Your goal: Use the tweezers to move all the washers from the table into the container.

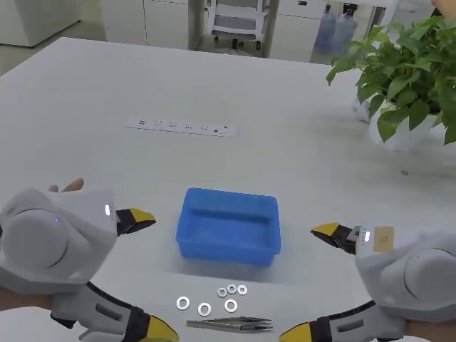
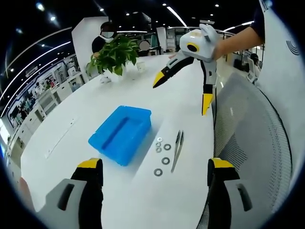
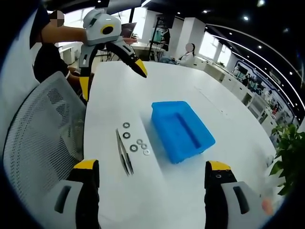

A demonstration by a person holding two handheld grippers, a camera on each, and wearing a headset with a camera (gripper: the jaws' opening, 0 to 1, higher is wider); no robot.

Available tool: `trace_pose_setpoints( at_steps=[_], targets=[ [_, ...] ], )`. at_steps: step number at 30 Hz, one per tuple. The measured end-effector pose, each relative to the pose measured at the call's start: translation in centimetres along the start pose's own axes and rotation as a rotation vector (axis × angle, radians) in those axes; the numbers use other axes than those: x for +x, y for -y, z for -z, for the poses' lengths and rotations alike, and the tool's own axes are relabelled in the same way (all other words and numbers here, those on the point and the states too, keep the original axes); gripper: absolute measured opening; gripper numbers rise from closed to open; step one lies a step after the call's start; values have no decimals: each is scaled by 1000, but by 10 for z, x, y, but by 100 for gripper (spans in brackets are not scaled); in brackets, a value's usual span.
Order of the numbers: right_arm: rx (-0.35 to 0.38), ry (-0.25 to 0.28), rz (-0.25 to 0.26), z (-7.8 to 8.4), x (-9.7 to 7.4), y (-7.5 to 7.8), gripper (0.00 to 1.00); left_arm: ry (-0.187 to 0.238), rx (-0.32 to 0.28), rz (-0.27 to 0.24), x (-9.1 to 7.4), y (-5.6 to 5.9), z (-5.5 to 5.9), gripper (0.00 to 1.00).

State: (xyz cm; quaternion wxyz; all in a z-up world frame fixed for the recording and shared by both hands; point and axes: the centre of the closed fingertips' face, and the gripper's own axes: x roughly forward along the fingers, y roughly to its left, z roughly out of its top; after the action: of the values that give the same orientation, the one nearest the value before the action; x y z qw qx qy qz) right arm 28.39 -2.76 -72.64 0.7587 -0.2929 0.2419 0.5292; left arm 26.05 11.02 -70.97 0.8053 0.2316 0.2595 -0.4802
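Washers [image 1: 231, 306], silver rings, lie at the blue container's [image 1: 228, 226] six o'clock, tweezers [image 1: 229, 324] beside. My left gripper [image 1: 157, 273] and right gripper [image 1: 306, 281] gape empty

The plant [image 1: 406, 64] and its white pot [image 1: 417, 139] run off the head view's right edge. The clustered washers [image 1: 231, 290] are too small to count surely.

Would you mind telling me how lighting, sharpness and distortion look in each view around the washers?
Head view: soft, even light, a faint shadow in front of the container, washers and tweezers sharp. Left gripper view: fisheye curves the table edge, ceiling lights glare. Right gripper view: same curving, washers small yet clear.
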Motion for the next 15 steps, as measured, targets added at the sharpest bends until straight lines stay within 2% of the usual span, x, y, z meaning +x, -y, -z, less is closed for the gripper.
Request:
trace_pose_setpoints(
  at_steps=[3,6,7,11,15],
  targets=[
    [-2,3,-4,-1,0,-1,90,-4,7,1,1,1,1,95],
    [-5,7,-9,-3,1,-3,88,1,27,-64,-1,-9,-1,92],
    [-3,14,-12,-4,2,-4,87,6,24,-68,-1,-10,-2,93],
    [-5,13,-28,-4,5,-8,83,12,1,-46,0,-5,-3,89],
    [-1,8,-50,0,10,-13,82,-37,5,-16,7,3,12,86]
  ],
)
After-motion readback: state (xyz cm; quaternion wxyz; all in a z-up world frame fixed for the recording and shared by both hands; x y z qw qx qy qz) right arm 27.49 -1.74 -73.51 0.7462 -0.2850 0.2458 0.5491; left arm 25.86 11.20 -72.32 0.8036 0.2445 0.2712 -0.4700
